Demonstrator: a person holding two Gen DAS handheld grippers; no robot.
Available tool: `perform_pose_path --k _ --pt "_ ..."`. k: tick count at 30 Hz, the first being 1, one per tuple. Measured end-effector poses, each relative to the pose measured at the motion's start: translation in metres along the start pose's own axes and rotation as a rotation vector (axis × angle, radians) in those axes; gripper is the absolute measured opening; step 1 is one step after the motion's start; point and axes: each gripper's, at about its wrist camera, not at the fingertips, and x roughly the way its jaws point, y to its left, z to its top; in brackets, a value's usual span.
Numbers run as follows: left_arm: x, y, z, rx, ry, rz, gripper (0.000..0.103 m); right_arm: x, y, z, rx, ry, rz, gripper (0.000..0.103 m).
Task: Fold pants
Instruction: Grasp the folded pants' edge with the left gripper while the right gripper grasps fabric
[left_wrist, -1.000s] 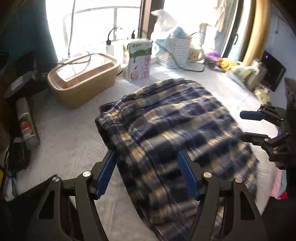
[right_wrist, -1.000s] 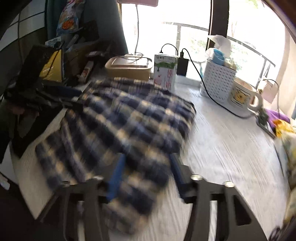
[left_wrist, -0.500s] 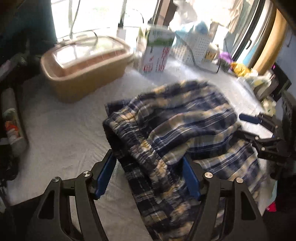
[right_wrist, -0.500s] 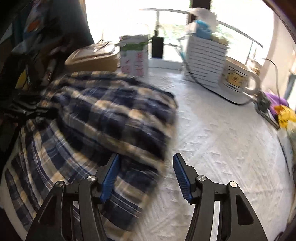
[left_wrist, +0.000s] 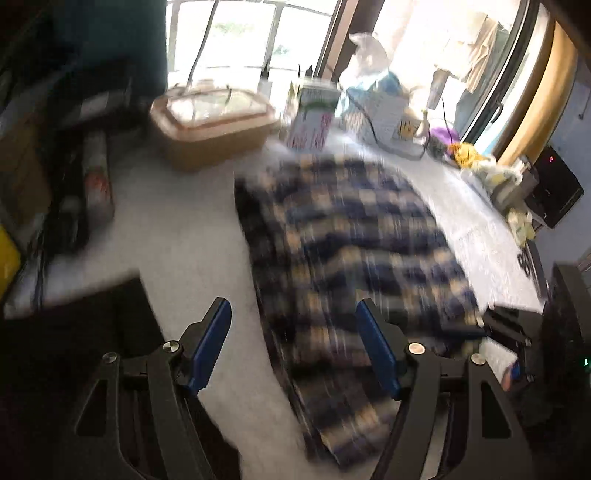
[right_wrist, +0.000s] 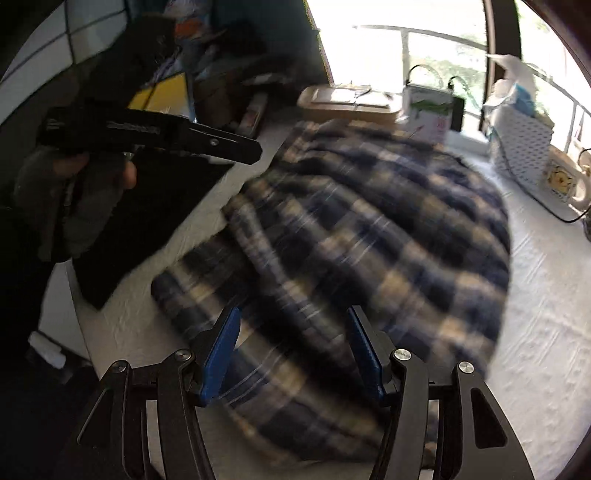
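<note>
The blue and cream plaid pants (left_wrist: 354, 236) lie folded in a thick pile on the white table cover (left_wrist: 184, 251). My left gripper (left_wrist: 293, 332) hovers open above their near left edge; bare cover shows under its left finger and plaid under the right one. In the right wrist view the pants (right_wrist: 388, 229) fill the middle, and my right gripper (right_wrist: 293, 332) stands open above their near fold, with the fabric lying below the fingers. A hand holds the left gripper (right_wrist: 251, 151) at the upper left, off the cloth. Both views are blurred by motion.
Along the window stand a tan lidded box (left_wrist: 214, 125), a carton (left_wrist: 314, 114), a white basket (right_wrist: 524, 147) and a mug (right_wrist: 565, 181). A spray can (left_wrist: 98, 170) and dark clutter line the left side. A black mat (right_wrist: 147, 221) lies beside the pants.
The left gripper has drawn back off the waistband and the pile has settled flatter. The right gripper has swung left, from the pile's edge to above the plaid.
</note>
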Motion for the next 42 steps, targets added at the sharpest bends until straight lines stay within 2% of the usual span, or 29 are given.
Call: perform_pose_path --k 5,6,7,10,12,14,16,20,22,25,30,35,42 --pt "0.011 -0.005 -0.045 -0.039 0.117 -0.070 0.070 0.000 0.006 -0.010 -0.007 0.020 -0.011 0.062" --pt "0.013 -0.008 -0.053 -0.032 0.123 -0.059 0.071 -0.001 0.008 -0.014 -0.010 0.025 -0.015 0.062" --pt "0.009 -0.012 -0.057 -0.002 0.087 -0.033 0.071 -0.001 0.011 -0.019 -0.029 0.029 -0.027 0.062" --pt "0.008 -0.021 -0.060 0.061 0.096 0.026 0.071 -0.003 0.013 -0.024 -0.067 0.034 -0.046 0.063" --pt "0.004 -0.018 -0.059 0.053 0.119 0.023 0.071 -0.011 0.009 -0.029 -0.056 0.043 -0.031 0.063" --pt "0.002 -0.009 -0.059 0.040 0.133 0.050 0.071 -0.018 0.001 -0.029 -0.034 0.039 -0.007 0.063" --pt "-0.003 0.005 -0.056 0.009 0.126 0.050 0.071 -0.038 -0.011 -0.028 -0.001 0.000 0.005 0.063" --pt "-0.013 0.023 -0.021 -0.022 0.034 0.032 0.071 -0.063 -0.045 -0.009 0.033 -0.088 -0.072 0.064" --pt "-0.010 0.026 0.004 -0.036 -0.006 0.006 0.071 -0.065 -0.067 0.004 0.043 -0.110 -0.142 0.065" --pt "0.002 0.032 0.036 -0.056 -0.045 -0.060 0.071 -0.061 -0.101 0.023 0.084 -0.145 -0.179 0.065" --pt "0.047 0.036 0.074 -0.028 -0.028 -0.073 0.071 -0.038 -0.150 0.045 0.166 -0.153 -0.185 0.065" --pt "0.079 0.039 0.089 -0.015 -0.020 -0.060 0.071 -0.010 -0.184 0.057 0.218 -0.128 -0.178 0.065" --pt "0.099 0.045 0.103 -0.022 0.018 -0.087 0.071 0.017 -0.202 0.067 0.243 -0.102 -0.139 0.065"
